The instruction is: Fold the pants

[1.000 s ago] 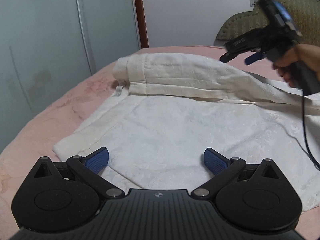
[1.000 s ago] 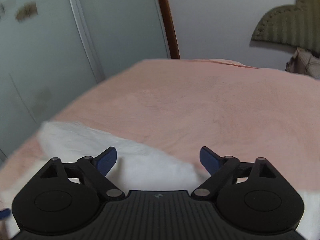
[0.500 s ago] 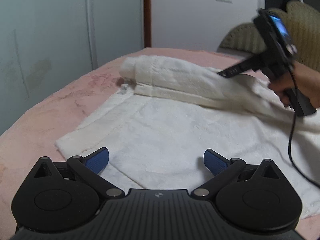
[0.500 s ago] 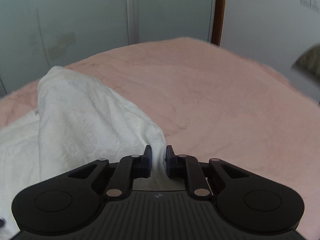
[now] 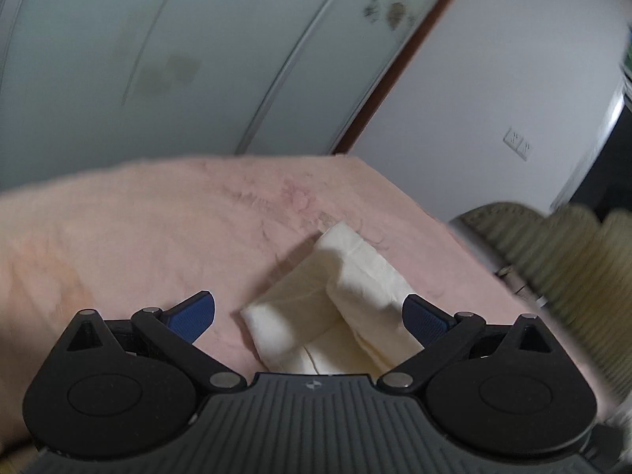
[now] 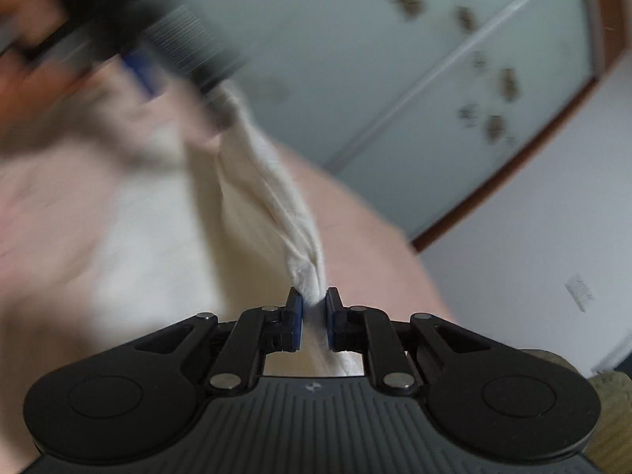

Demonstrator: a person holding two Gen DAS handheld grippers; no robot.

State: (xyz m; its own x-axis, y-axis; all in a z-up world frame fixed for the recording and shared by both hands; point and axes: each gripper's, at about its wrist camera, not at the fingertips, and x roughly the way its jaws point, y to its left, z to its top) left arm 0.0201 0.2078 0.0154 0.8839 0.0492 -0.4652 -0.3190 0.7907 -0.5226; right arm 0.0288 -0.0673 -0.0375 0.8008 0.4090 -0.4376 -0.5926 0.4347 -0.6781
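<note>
The white pants (image 5: 335,308) lie on the pink bed (image 5: 158,237); a folded end shows between my left gripper's fingers. My left gripper (image 5: 310,314) is open and hovers over that end, holding nothing. My right gripper (image 6: 314,308) is shut on a bunched edge of the pants (image 6: 272,197) and lifts it, so the cloth stretches up and away to the left. In the right wrist view the left gripper (image 6: 158,39) is a blurred dark shape at the top left, close to the raised cloth.
Frosted sliding doors (image 5: 197,59) with flower prints and a white wall (image 5: 493,98) stand behind the bed. A tufted olive headboard (image 5: 553,260) is at the right. The pink bed cover (image 6: 355,229) extends past the pants.
My right gripper stays shut on the pants edge and has lifted and swung it. My left gripper has tilted and moved over a folded end of the pants, still open. Both views are blurred by motion.
</note>
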